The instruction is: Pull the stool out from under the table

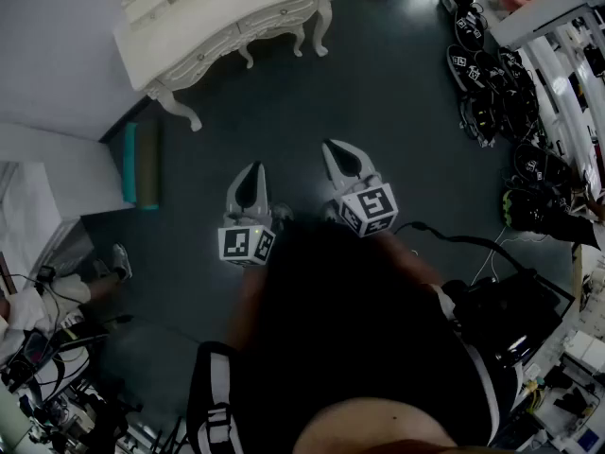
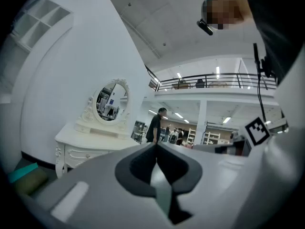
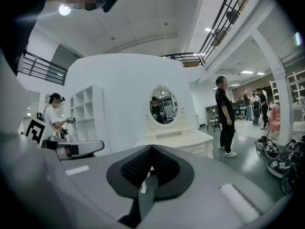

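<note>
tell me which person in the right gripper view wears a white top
The left person, by the white shelves; the standing person right of the dressing table wears black.

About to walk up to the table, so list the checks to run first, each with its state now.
1. Left gripper empty: ok, jaws together, nothing between them.
2. Right gripper empty: ok, jaws together, nothing between them.
3. Table in sight: ok, ahead of both grippers.
4. Stool found: cannot tell, none shows in any view.
5. Floor up to the table free: ok.
6. Nobody near the table: not ok, a person stands beside it.
</note>
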{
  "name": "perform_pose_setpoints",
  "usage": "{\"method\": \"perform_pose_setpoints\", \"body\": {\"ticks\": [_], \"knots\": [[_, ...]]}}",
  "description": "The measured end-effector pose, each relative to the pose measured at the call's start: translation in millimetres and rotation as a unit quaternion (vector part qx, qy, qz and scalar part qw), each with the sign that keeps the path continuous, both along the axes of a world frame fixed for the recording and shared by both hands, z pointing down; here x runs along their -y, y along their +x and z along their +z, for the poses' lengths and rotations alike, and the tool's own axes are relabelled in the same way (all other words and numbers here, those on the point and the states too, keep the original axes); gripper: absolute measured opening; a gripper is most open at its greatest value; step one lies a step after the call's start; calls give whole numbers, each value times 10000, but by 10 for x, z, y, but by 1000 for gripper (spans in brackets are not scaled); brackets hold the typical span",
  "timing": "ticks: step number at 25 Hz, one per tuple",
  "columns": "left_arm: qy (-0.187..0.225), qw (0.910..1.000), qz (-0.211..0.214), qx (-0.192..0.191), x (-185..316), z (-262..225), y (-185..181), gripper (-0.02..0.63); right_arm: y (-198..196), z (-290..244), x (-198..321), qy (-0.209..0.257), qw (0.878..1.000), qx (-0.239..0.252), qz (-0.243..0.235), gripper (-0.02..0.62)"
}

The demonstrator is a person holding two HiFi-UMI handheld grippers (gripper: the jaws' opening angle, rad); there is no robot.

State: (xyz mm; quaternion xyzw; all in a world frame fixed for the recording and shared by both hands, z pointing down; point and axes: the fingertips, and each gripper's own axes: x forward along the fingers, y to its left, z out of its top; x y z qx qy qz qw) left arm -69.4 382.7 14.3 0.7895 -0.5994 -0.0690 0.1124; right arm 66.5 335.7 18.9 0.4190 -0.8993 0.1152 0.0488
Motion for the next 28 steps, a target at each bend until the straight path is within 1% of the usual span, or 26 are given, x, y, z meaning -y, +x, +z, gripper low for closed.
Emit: {"method": "perform_pose_setpoints", "body": {"ticks": [3, 7, 9, 13, 16, 19, 22, 24, 26, 28], "knots": [[14, 10000, 21, 19, 27, 7, -110, 8, -107, 16, 13, 7, 10000, -15, 18, -2], [10, 9999, -88, -108, 10, -36, -201, 8, -215, 44, -3, -10, 9998, -141, -109, -2], [-4, 9999, -64, -130, 14, -42, -227, 8, -250, 37, -8, -9, 9998, -142, -115, -2], [-51, 9999, -3, -157, 34, 6, -287, 8, -307, 57, 0, -115, 9998, 111, -122, -2], [-72, 9998, 75, -171, 57, 39, -355, 8, -344, 51, 38, -203, 9992, 348, -9, -2], [-60, 9997, 186, -152, 91, 76, -465, 8, -432, 46, 88, -251, 9985, 468, 101, -2], [-129, 9992, 266, -281, 151, 115, -556, 8, -508, 93, 120, -271, 9986, 427, 173, -2], [-152, 9989, 349, -255, 237, 201, -607, 8, -523, 148, 170, -265, 9988, 337, 226, -2], [-194, 9987, 411, -244, 320, 279, -626, 8, -485, 218, 228, -305, 9987, 271, 315, -2], [-286, 9981, 428, -327, 409, 312, -601, 8, -417, 301, 305, -409, 9979, 270, 433, -2]]}}
